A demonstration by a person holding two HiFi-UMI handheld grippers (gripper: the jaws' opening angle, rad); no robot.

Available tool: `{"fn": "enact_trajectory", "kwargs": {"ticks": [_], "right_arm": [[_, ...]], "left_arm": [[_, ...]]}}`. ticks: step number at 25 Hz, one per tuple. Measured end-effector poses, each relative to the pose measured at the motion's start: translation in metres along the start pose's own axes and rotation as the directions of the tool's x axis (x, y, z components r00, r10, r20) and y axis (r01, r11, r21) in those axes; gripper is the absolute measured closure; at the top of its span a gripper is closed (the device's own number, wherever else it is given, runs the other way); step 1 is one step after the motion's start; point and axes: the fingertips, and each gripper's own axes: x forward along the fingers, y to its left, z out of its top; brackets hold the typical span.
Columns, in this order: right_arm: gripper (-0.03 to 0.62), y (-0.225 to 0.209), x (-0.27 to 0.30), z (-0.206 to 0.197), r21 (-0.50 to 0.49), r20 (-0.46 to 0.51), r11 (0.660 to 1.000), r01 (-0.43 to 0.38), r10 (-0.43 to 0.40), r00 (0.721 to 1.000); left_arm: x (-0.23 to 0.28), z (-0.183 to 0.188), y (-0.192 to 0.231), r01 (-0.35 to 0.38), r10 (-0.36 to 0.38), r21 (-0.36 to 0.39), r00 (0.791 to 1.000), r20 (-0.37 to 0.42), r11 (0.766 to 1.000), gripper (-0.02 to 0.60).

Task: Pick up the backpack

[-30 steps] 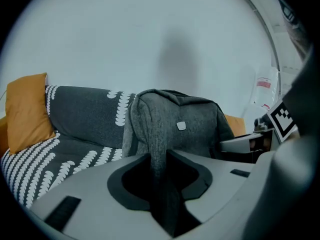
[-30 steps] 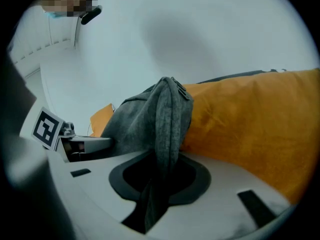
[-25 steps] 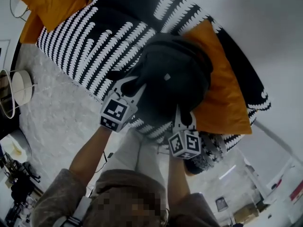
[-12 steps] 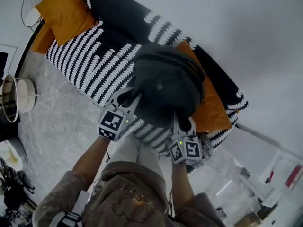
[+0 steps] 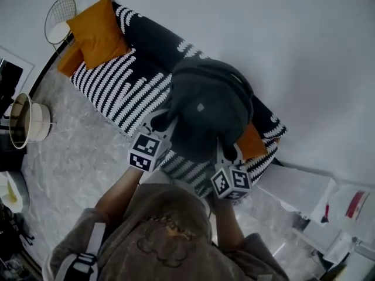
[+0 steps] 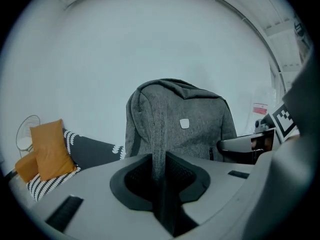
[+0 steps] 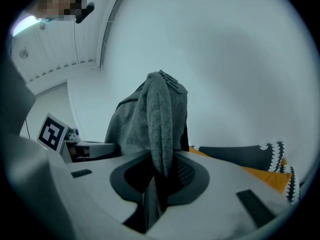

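A dark grey backpack [image 5: 208, 107] hangs in the air above the sofa, lifted by its two shoulder straps. My left gripper [image 5: 166, 119] is shut on the left strap [image 6: 159, 149], which runs down between its jaws. My right gripper [image 5: 225, 151] is shut on the right strap [image 7: 161, 129], gathered into a fold between its jaws. In the left gripper view the backpack [image 6: 182, 126] shows its front with a small white tag. In the right gripper view the backpack [image 7: 145, 116] is seen side-on.
Below is a black sofa with white stripes [image 5: 126, 84], with an orange cushion [image 5: 96, 31] at its far end and another [image 5: 252, 142] under the backpack. A round side table [image 5: 26, 122] stands on the grey carpet. A wire chair [image 5: 58, 22] sits by the wall.
Both grippers have risen with the backpack, which has come up off the sofa seat and the orange cushion. The sofa now looks farther below.
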Motion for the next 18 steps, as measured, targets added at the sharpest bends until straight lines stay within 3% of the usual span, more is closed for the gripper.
{"fn": "enact_trajectory", "kwargs": {"ticks": [8, 18], "right_arm": [[0.534, 0.017, -0.041, 0.012, -0.037, 0.008, 0.999, -0.028, 0.028, 1.000], [0.534, 0.086, -0.108, -0.027, -0.038, 0.060, 0.998, -0.051, 0.053, 0.997]], "left_arm": [[-0.047, 0.005, -0.026, -0.035, 0.035, -0.011, 0.999, 0.033, 0.999, 0.514], [-0.148, -0.024, -0.036, -0.030, 0.029, 0.021, 0.997, 0.069, 0.999, 0.514]]}}
